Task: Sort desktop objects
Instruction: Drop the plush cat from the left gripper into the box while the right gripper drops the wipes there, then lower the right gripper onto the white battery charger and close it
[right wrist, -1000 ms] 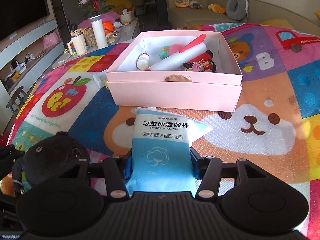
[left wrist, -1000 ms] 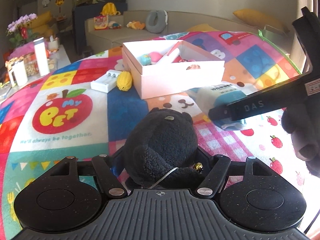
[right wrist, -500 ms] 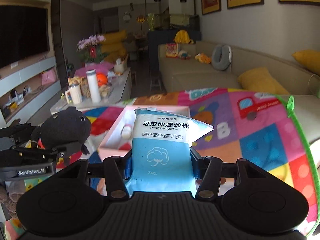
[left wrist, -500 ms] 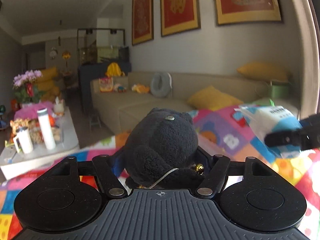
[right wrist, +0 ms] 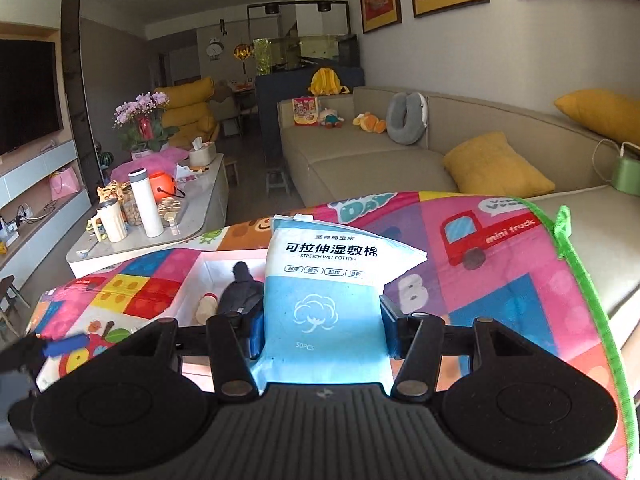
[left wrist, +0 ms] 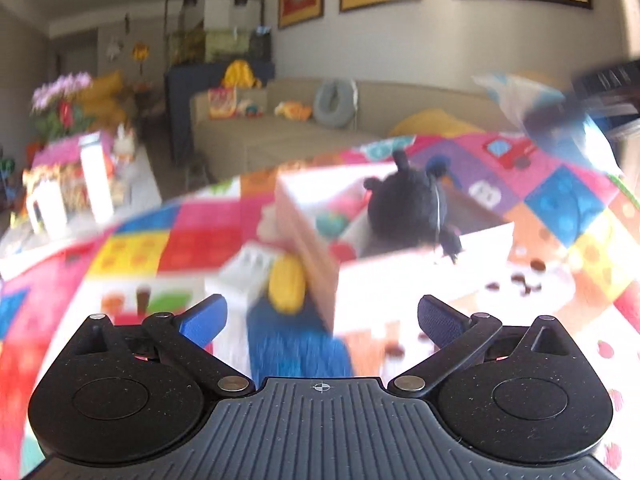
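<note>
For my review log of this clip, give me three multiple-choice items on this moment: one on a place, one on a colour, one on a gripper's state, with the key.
1. Where is the black plush toy?
A. Between the left gripper's fingers
B. At the pink box, in or just above it
C. On the sofa

2. What colour is the lower half of the cotton pad pack?
A. Light blue
B. Green
C. Red

3. How does the left gripper stand?
A. Shut on the pack
B. Shut on the toy
C. Open, nothing between its fingers

Key: 1 B, the toy shows over the box's inside in both views. 2 A, blue below the white label. 3 C, its jaws have just been opening and stand wide apart; the right gripper holds the pack.
</note>
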Demonstrator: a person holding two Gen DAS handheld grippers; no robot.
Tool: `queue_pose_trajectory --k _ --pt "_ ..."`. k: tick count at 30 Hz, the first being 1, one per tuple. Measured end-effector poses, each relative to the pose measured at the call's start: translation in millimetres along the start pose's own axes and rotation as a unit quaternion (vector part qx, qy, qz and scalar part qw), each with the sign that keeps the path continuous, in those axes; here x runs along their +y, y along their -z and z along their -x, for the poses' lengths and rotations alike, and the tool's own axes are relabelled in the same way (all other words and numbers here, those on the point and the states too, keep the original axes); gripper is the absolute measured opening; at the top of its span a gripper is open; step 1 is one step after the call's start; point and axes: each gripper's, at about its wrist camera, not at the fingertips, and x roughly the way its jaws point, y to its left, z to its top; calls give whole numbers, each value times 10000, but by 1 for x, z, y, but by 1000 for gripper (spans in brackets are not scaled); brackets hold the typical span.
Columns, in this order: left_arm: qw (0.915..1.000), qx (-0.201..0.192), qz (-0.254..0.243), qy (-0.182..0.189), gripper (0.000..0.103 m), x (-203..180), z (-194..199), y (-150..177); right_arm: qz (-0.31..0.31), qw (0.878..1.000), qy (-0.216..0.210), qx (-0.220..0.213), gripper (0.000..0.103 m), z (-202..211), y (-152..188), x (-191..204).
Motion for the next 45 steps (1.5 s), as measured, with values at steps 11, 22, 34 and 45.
queue_pose_trajectory --k 11,22,34,45 --pt "9961 276 830 -123 103 38 20 37 -409 9930 -971 541 53 -86 -50 60" --pt "9954 206 920 189 103 36 21 43 -47 9952 -472 854 79 -114 -39 80" --pt "9931 255 1132 190 103 41 20 45 -205 9899 -312 1370 51 -133 -24 57" --pt "9926 258 1182 100 103 41 20 46 -120 9985 -13 525 76 -101 -52 47"
